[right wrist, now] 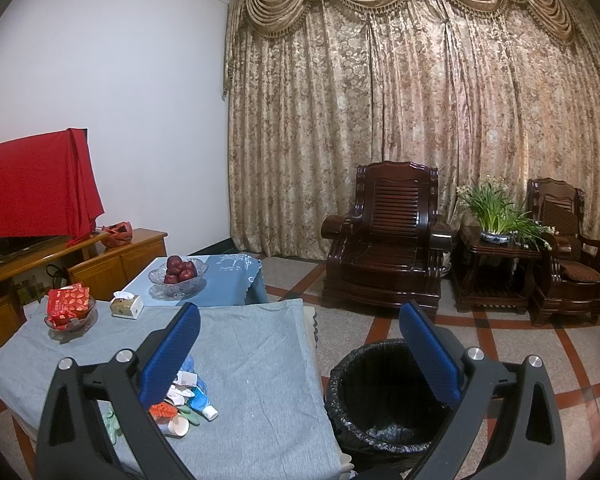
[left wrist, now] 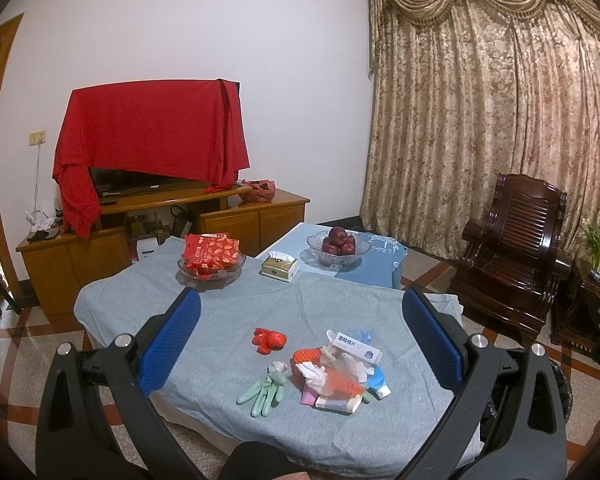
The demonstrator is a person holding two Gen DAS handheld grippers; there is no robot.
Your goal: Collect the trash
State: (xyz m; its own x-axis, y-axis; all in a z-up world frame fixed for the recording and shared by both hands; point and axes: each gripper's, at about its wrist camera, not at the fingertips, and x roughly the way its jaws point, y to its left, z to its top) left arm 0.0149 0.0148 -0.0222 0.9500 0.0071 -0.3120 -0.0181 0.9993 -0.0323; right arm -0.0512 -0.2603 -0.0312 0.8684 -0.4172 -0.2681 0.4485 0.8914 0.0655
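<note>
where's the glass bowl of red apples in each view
Left wrist view: the clear glass bowl of dark red apples sits right of centre, on the light blue tablecloth beyond the grey one.
Right wrist view: the same bowl lies left of centre, at mid-height.
Shared landmark: the small tissue box stands just left of the bowl in both.

Each gripper — left (left wrist: pixel 300 344), right (right wrist: pixel 298 350) — has two glossy black arms with long triangular cut-outs and a pair of round silver screws at the joints. The fingers (left wrist: pixel 172 344) carry blue pads with a fine ribbed texture — flat, oblong, round-tipped.
</note>
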